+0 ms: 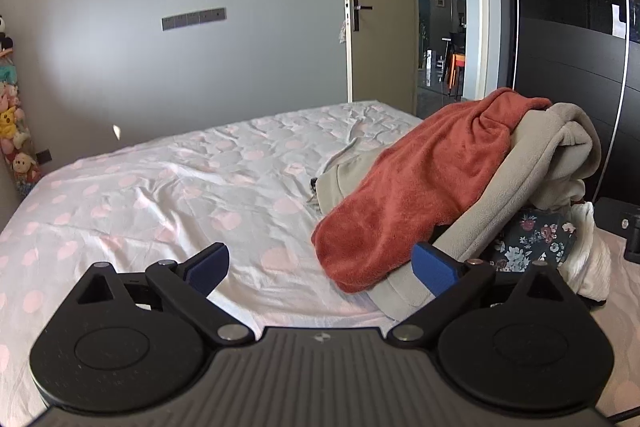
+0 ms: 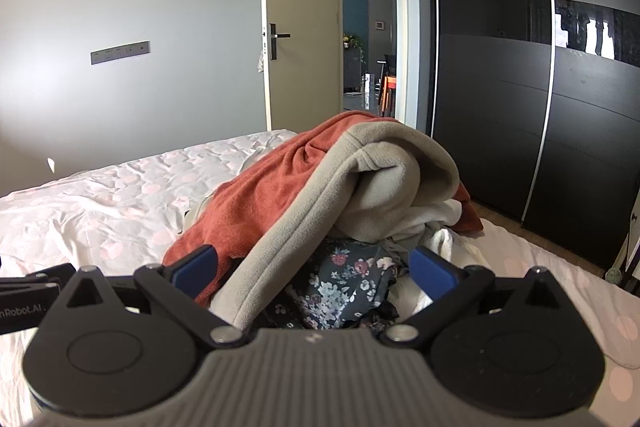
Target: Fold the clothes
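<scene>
- Bed (image 1: 168, 187): wide mattress under a thin, creased white sheet with pale pink dots; the left and far parts lie bare, room enough for folding.
- Heap of clothes (image 2: 340, 211): unfolded, on the right side of the bed, in front of a dark sliding wardrobe (image 2: 500, 87). Nothing looks folded yet.
- Grey fleece garment (image 2: 384, 171): thick, soft, matte; humped over the top, one stitched edge trailing toward the near side.
- Rust-red plush garment (image 1: 404, 195): fuzzy nap, draped down the left slope of the heap, partly under the grey fleece.
- Dark floral fabric (image 2: 344, 287): thin, crumpled, at the bottom, white cloth beside it.
- Right gripper (image 2: 316, 271): blue pads spread wide, gripping nothing, close before the heap's near side.
- Left gripper (image 1: 320, 267): likewise spread wide and empty, over bare sheet, the red garment's hem just beside its right pad.
- Risk, as I judge it: the layers overlap, so pulling one piece may drag the others or tumble the heap off the bed's right edge; a pinch may also catch two layers, or the sheet.
</scene>
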Demonstrator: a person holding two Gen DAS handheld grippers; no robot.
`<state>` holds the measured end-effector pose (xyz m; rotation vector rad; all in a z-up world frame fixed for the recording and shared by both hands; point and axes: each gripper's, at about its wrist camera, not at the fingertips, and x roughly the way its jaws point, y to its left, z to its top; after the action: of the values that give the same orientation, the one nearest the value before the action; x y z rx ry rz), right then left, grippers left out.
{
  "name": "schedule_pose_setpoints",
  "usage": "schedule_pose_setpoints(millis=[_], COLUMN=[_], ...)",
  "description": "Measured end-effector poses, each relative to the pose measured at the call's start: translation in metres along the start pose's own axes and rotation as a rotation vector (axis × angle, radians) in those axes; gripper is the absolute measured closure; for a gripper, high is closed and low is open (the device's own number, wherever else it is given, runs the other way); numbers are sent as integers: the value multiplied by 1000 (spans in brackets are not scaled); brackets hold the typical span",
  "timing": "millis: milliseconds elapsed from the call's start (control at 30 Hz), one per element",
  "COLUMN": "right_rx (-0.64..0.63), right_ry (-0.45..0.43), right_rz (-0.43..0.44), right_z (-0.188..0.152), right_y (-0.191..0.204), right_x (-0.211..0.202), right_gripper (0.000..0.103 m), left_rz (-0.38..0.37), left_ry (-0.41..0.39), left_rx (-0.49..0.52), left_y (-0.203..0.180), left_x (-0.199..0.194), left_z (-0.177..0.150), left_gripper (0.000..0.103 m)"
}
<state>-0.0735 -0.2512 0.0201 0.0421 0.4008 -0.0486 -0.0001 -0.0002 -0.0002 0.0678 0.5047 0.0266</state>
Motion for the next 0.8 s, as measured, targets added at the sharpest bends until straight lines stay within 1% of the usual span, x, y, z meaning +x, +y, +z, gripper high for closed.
schedule_pose_setpoints(millis=[267,367,467,567,700,800], right_rx=[-20,-27,-2,6,6,10], right_ry=[-12,-12,18,29,28,30], right_rz=[-14,-11,-18,-18,-19,-18], right_z=[-5,-10,-11,-13,-14,-16], right_y=[0,-1,-2,-4,-5,-6], right_x=[-4,-6,5,7,7,7], right_gripper=[0,0,0,0,0,0], left_rz=[16,3,2,-16,-48,-56], left_ry=[53,65,54,64,61,80], left_rx=[-22,-25,-6,6,-7,-5], left_y=[-2,-7,-13,-16,-18,-19], left_x=[0,2,1,2,3,4], left_z=[-2,-4,-7,-7,-9,-11], left_gripper=[4,4,4,4,4,4])
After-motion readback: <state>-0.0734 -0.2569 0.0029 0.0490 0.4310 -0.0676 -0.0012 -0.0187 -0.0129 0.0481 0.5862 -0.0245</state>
